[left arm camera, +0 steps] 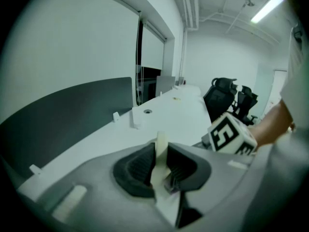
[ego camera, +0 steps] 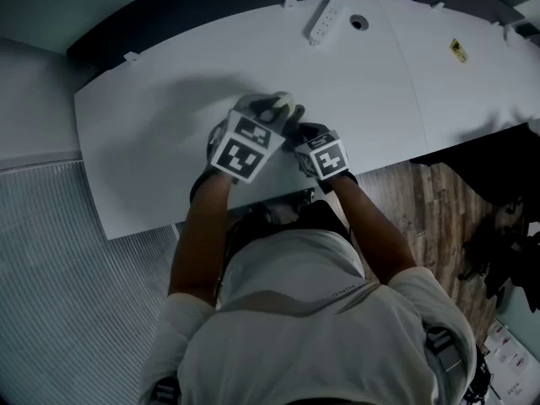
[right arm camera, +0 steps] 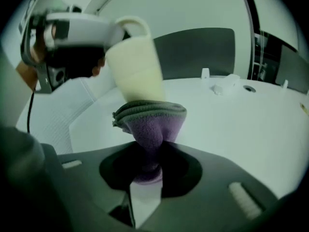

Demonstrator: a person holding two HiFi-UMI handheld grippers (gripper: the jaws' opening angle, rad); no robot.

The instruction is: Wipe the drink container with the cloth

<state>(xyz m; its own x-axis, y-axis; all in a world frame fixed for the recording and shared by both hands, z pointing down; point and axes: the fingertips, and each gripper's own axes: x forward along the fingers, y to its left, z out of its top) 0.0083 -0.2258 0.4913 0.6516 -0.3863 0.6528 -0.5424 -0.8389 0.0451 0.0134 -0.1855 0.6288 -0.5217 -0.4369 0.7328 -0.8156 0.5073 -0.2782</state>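
A cream mug (right arm camera: 135, 62) hangs tilted above the white table (ego camera: 152, 142), and my left gripper (left arm camera: 161, 170) is shut on its thin handle (left arm camera: 160, 153). In the head view the mug (ego camera: 283, 104) peeks out just beyond the left gripper (ego camera: 263, 123). My right gripper (right arm camera: 148, 166) is shut on a folded purple cloth (right arm camera: 150, 124), whose top edge presses against the mug's lower end. In the head view the right gripper (ego camera: 297, 135) sits tight beside the left one, over the table's near middle; the cloth is hidden there.
A white power strip (ego camera: 324, 21) and a round cable hole (ego camera: 359, 23) lie at the table's far edge, a yellow sticker (ego camera: 458, 50) to the right. A dark divider panel (left arm camera: 63, 120) runs along the desk. Black office chairs (left arm camera: 231, 98) stand farther off.
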